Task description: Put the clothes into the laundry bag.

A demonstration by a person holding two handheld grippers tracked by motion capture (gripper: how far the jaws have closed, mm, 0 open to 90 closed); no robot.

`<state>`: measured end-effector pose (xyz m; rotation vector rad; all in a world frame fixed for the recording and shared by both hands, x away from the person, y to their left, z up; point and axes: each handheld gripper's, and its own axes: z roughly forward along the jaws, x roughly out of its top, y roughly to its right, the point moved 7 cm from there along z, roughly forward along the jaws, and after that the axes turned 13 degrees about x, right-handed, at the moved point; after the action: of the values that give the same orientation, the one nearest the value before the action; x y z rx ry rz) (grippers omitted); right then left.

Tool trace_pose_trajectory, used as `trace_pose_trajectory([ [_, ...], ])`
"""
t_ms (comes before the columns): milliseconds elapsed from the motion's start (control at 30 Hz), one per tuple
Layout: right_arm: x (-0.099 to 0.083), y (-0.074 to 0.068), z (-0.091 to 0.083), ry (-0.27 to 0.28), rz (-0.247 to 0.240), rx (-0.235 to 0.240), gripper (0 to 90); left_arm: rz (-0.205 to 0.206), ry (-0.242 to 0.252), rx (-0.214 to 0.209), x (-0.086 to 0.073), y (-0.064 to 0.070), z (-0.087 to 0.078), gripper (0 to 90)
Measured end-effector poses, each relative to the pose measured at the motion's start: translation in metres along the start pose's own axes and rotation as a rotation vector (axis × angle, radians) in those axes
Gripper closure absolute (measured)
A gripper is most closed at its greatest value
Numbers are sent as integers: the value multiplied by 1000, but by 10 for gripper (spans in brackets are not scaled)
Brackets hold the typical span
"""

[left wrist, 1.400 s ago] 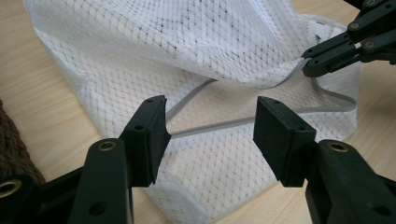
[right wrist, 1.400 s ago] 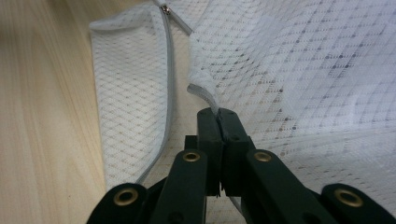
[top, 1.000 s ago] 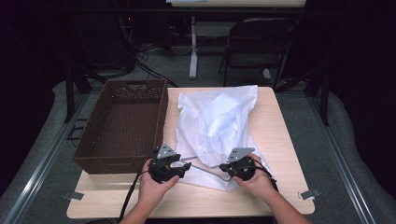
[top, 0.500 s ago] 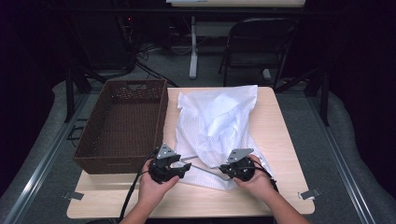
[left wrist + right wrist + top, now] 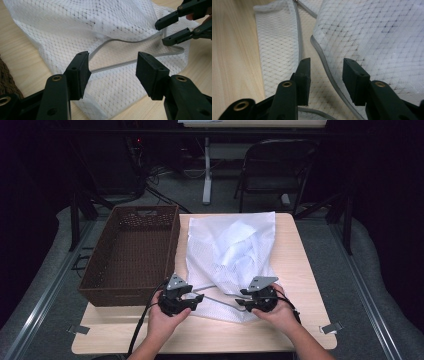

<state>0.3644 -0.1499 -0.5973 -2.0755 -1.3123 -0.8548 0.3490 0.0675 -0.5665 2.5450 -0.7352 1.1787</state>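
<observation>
Almost nothing has moved since a second ago: your two hands sit where they were at the near edge of the table [image 5: 305, 270], and the mesh laundry bag [image 5: 230, 255] lies as it did. I read that as a pause before the grab, with the bag's mouth not yet taken.

At the left, the brown wicker basket [image 5: 132, 252] stands beside the bag, their edges close or touching. Your left gripper [image 5: 196, 301] rests near the bag's near left corner; its jaws stand wide apart with nothing between them, aimed at the grey zipper band [image 5: 117, 65]. To the right, your right gripper [image 5: 239, 299] sits at the near right part of the bag, jaws also apart and empty, straddling the zipper edge [image 5: 325, 67] without closing on it.

The bag runs long from near to far, its zippered opening toward you and its far end rumpled up toward the chair side. You'll likely want each gripper on one lip of the opening to pull it wide.
</observation>
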Motion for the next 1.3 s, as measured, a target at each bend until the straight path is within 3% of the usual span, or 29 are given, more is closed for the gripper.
trace_pose_trajectory([
  [133,3,2,-5,15,-10,-28,491,-1,1,1,0,-1,-1,445],
  [200,5,4,-8,21,-9,-38,480,-5,12,18,1,-2,-1,447],
  [233,6,5,-10,26,-13,-39,475,-1,2,0,1,-2,-2,447],
  [567,22,6,-36,81,-14,-76,452,-4,13,-3,3,-2,-4,450],
  [833,33,-4,-47,97,-24,-86,440,-9,20,-6,5,-2,-5,456],
  [1067,32,-17,-53,96,-40,-83,441,-8,30,-4,7,-2,-8,456],
  [1300,18,-23,-59,101,-24,-94,433,-5,32,-5,6,-2,-10,456],
])
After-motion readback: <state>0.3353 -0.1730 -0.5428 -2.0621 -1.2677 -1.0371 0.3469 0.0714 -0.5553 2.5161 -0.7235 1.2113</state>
